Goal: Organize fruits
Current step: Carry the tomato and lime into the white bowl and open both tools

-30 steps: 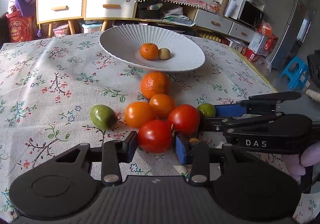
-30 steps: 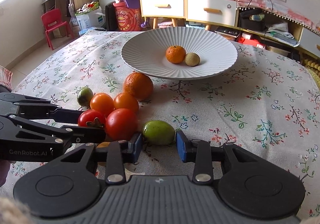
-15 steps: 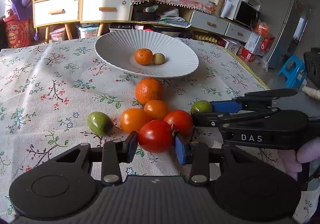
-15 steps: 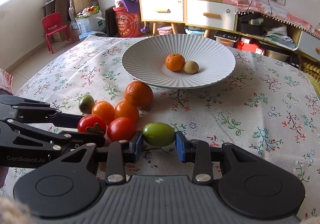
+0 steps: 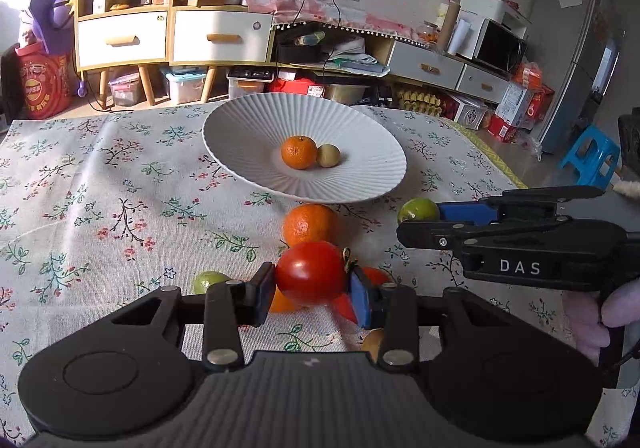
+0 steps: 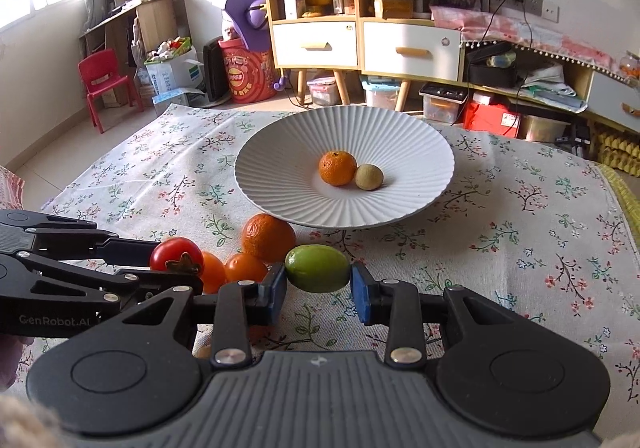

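Observation:
My left gripper (image 5: 310, 290) is shut on a red tomato (image 5: 311, 273) and holds it above the table. My right gripper (image 6: 319, 288) is shut on a green fruit (image 6: 317, 268), also lifted; this fruit shows in the left wrist view (image 5: 418, 209). The white ribbed plate (image 5: 248, 128) holds a small orange (image 5: 299, 152) and a tan fruit (image 5: 328, 155). On the cloth lie a big orange (image 5: 308, 223), another green fruit (image 5: 208, 281) and small orange tomatoes (image 6: 245, 267). The held tomato shows in the right wrist view (image 6: 176, 254).
The table has a floral cloth (image 5: 100, 188). Its right edge (image 5: 492, 152) drops to the floor. A shelf unit with drawers (image 5: 168, 32) and cluttered low cabinets stand beyond the far edge. A hand (image 5: 592, 312) holds the right gripper.
Both grippers have closed on their fruits and lifted them off the cloth, the left with the red tomato, the right with the green fruit. Both have risen and moved toward the plate.

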`<state>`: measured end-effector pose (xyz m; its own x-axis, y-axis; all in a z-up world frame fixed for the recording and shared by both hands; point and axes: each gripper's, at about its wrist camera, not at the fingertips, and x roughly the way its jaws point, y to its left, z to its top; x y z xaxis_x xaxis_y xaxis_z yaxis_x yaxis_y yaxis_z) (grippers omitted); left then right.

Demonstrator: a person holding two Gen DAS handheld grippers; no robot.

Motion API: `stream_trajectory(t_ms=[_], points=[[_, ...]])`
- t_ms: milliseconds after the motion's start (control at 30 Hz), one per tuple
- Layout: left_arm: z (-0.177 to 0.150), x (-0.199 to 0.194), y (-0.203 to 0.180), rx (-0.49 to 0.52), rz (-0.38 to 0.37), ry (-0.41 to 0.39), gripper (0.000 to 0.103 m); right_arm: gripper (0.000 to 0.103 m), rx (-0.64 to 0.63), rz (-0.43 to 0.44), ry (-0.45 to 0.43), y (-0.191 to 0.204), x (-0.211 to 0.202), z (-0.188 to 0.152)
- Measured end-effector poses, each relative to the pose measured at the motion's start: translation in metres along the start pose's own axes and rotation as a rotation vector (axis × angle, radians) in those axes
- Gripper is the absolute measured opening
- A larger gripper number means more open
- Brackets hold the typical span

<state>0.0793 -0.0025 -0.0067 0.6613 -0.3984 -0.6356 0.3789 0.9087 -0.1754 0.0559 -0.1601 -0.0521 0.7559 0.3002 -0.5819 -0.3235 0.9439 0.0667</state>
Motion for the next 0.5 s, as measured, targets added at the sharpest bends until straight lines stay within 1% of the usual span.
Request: stream_trajectory(t_ms=[167, 233, 300, 367, 500], points=[[0.012, 0.002, -0.002, -0.003, 0.023, -0.039, 0.037, 0.032, 0.004, -0.006, -0.004, -0.009, 0.008, 0.012], [0.018, 0.004, -0.005, 0.011, 0.026, -0.055, 0.037, 0.032, 0.015, -0.017, -0.008, -0.016, 0.012, 0.017], [0.023, 0.008, -0.009, 0.032, 0.029, -0.059, 0.037, 0.032, 0.023, -0.027, -0.014, -0.023, 0.016, 0.023], [0.028, 0.014, -0.012, 0.042, 0.030, -0.057, 0.037, 0.032, 0.021, -0.011, -0.012, -0.031, 0.020, 0.028], [0.037, 0.031, -0.015, 0.040, 0.029, -0.047, 0.037, 0.032, -0.022, -0.001, -0.005, -0.038, 0.031, 0.036]])
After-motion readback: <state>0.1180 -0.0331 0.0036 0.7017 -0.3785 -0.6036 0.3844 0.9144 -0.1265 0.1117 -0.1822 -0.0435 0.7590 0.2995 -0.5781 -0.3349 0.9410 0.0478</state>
